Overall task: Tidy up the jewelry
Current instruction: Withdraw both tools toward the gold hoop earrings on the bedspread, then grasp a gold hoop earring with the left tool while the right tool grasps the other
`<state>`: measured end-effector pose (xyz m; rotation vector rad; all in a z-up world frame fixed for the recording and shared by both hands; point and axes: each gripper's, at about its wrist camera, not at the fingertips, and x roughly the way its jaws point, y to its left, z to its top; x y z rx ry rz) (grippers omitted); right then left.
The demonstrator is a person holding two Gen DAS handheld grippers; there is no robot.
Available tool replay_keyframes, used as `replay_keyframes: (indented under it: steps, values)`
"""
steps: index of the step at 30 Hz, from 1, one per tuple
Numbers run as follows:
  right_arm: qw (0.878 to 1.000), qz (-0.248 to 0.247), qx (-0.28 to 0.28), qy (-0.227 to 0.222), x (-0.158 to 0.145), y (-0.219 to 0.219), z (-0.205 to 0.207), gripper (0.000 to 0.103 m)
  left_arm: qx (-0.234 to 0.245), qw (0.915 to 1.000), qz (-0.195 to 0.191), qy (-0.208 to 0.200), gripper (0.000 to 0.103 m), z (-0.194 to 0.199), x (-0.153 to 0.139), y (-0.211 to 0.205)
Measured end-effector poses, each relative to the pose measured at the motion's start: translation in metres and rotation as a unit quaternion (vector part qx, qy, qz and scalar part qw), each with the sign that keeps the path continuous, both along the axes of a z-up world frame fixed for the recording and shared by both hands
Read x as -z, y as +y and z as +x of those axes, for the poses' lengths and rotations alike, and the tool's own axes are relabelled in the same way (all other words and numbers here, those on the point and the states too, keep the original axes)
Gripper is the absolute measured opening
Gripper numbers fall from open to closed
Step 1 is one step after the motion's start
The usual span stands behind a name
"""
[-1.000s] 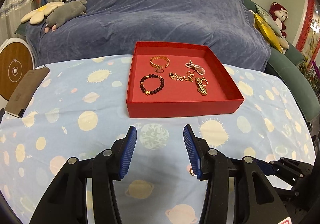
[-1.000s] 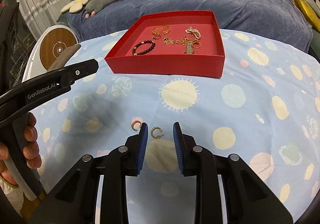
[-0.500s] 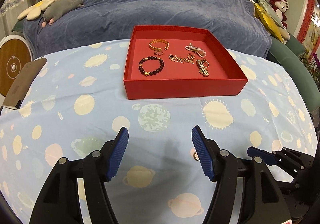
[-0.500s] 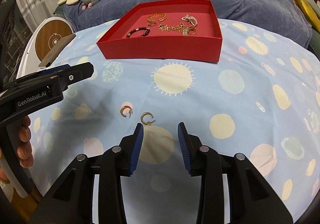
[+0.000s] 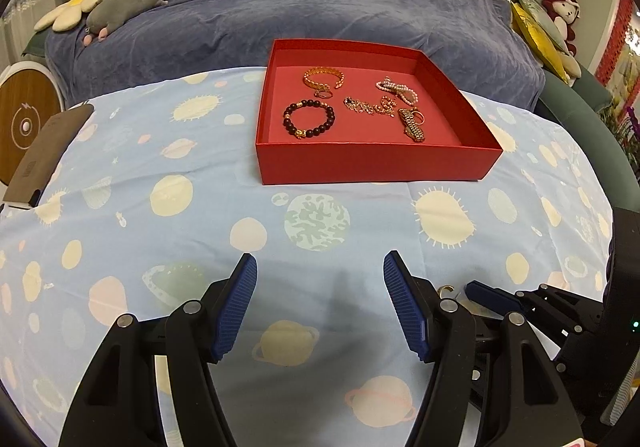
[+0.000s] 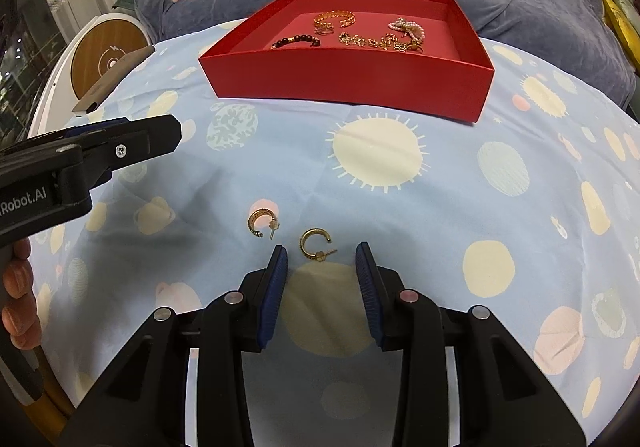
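Earrings (image 6: 316,245) (gold pair) on tablecloth (image 6: 440,167); right gripper (image 6: 322,251) apart before nearer one; left gripper (image 5: 320,267) wide apart.

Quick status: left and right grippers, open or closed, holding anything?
Left gripper: open, holding nothing.
Right gripper: open, holding nothing; a gold hoop earring lies on the cloth just ahead of its fingertips.

Planet-print tablecloth (image 6: 500,207), red tray (image 6: 344,79), two gold earrings (image 6: 316,243)

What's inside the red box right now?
The red box holds a beaded bracelet, gold bangle, pearl piece, chain and watch. The near wall hides nothing here.
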<state>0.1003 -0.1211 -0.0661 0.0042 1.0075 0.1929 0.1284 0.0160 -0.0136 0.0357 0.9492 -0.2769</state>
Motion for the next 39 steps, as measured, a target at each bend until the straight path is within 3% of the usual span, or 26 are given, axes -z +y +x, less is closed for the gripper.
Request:
replay_keyframes:
  steps: [4, 9, 10, 12, 20, 25, 29, 39]
  values:
    - [1.000, -0.004, 0.003, -0.003, 0.001, -0.001, 0.001, 0.019, 0.001, 1.0000, -0.002, 0.004, 0.063, -0.001, 0.002, 0.003]
    - [1.000, 0.004, 0.013, -0.005, -0.003, -0.012, -0.002, 0.018, 0.016, 0.9998, -0.003, 0.008, 0.063, -0.005, 0.005, -0.002]
    - [1.000, 0.006, 0.015, -0.006, -0.005, -0.015, -0.003, 0.009, 0.021, 0.9997, -0.004, 0.008, 0.063, -0.005, 0.006, -0.004]
    - [1.000, 0.015, 0.021, -0.007, -0.009, -0.021, -0.004, 0.005, 0.031, 0.9994, -0.008, 0.010, 0.063, -0.008, 0.007, -0.010]
    - [0.999, 0.019, 0.030, -0.005, -0.010, -0.036, -0.005, 0.007, 0.065, 0.9973, 0.007, 0.033, 0.063, -0.014, 0.028, -0.041]
    - [0.999, 0.028, 0.031, -0.009, -0.013, -0.034, 0.001, 0.023, 0.060, 0.9976, 0.013, 0.031, 0.063, -0.016, 0.028, -0.043]
    - [0.999, 0.043, 0.024, -0.005, -0.013, -0.026, 0.010, 0.023, 0.046, 0.9984, 0.008, 0.032, 0.063, -0.014, 0.025, -0.032]
    - [1.000, 0.021, 0.010, 0.001, 0.000, -0.001, 0.028, 0.023, 0.035, 0.9986, 0.000, 0.039, 0.063, -0.014, 0.026, -0.008]
